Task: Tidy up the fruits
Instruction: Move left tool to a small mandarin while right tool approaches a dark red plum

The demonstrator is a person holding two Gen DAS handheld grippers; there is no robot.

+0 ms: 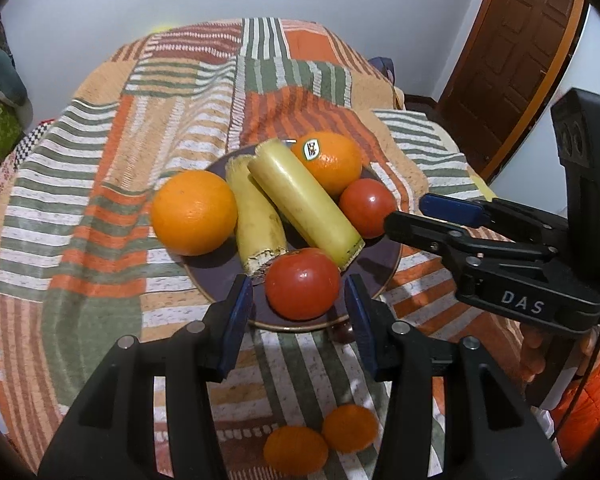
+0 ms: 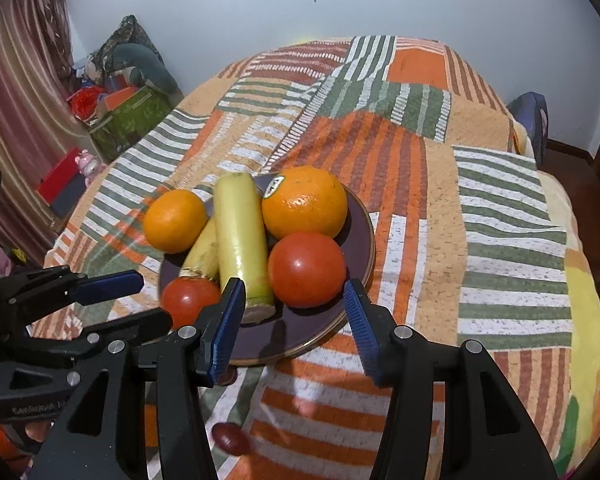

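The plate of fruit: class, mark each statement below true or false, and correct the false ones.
1. The plate holds two tomatoes. True: one nearer the right gripper, another nearer the left gripper.
2. Both oranges carry a sticker. False: only one orange does; the other shows none.
3. The left gripper's jaws are shut on a tomato. False: they are open, with a gap on each side.
4. Two small orange fruits lie on the cloth, off the plate. True.
5. The right gripper is open. True.
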